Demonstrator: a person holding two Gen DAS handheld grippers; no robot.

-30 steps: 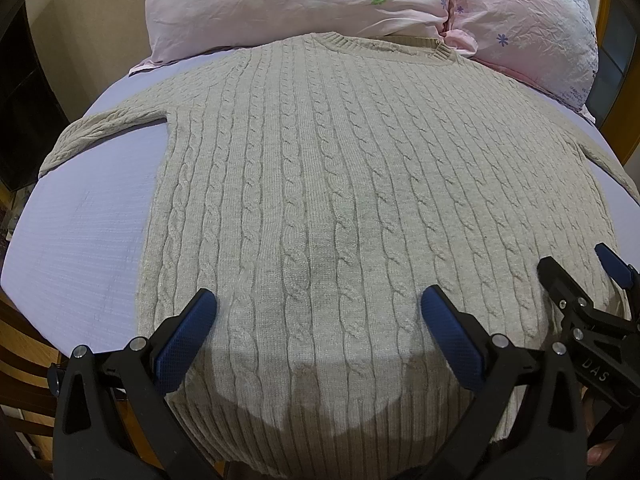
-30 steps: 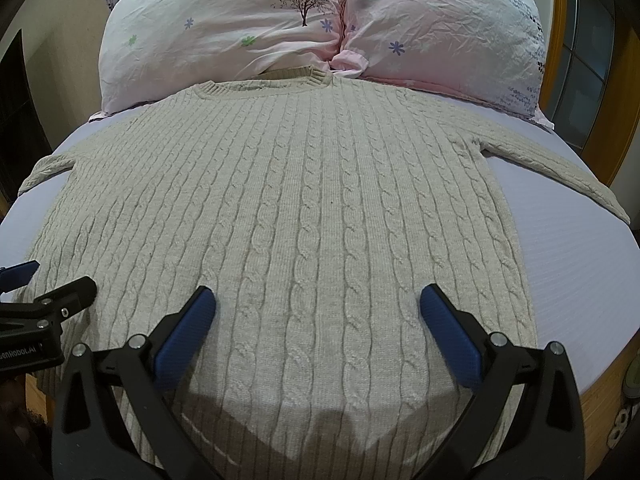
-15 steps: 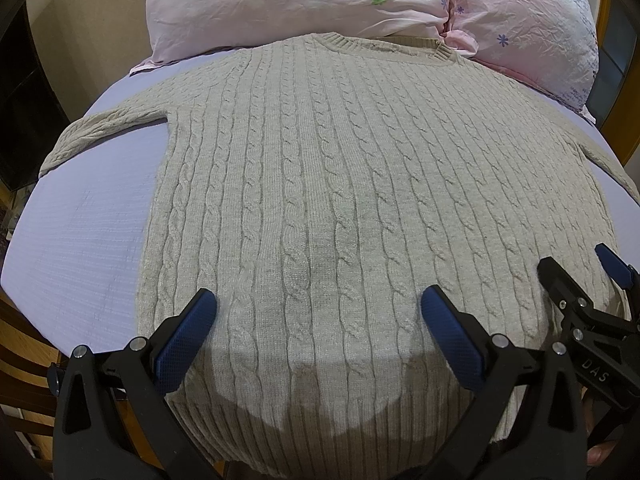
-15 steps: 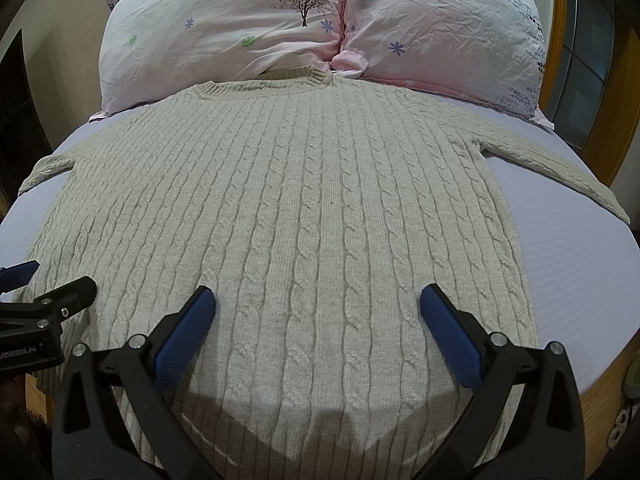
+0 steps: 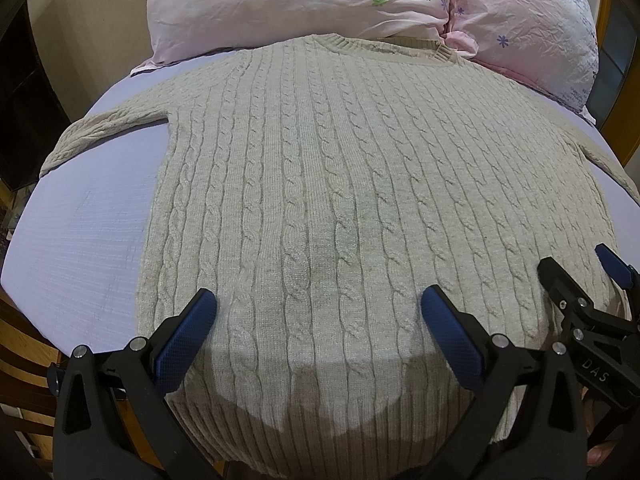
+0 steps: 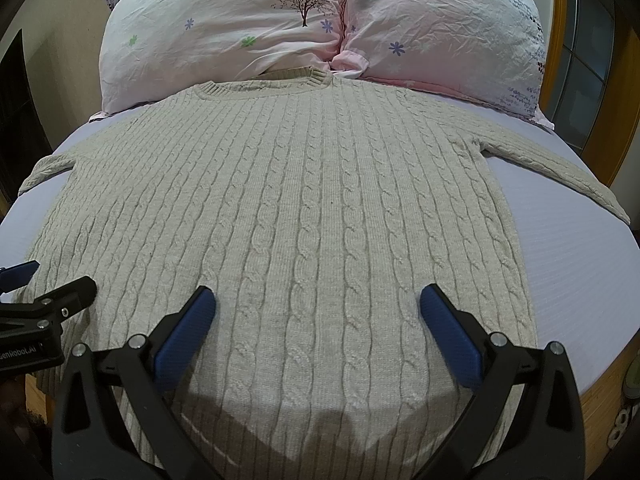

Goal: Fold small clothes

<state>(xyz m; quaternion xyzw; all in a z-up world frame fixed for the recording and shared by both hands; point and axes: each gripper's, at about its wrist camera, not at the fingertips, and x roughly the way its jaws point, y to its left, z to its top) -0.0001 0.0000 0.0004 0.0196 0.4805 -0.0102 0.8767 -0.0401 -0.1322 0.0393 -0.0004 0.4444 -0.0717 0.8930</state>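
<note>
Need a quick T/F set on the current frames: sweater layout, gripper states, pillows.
1. The sweater lies flat, sleeves spread out to both sides. True.
2. The left hand-held gripper is shut on the sweater's hem. False: its fingers stand wide apart above the knit and hold nothing.
3. The right hand-held gripper is open. True.
4. The sweater is already folded in half. False: the whole body shows from collar to hem, with no fold.
5. The collar points toward the two pillows. True.
6. The sweater lies on a wooden table. False: it lies on a bed with a pale lilac sheet.
</note>
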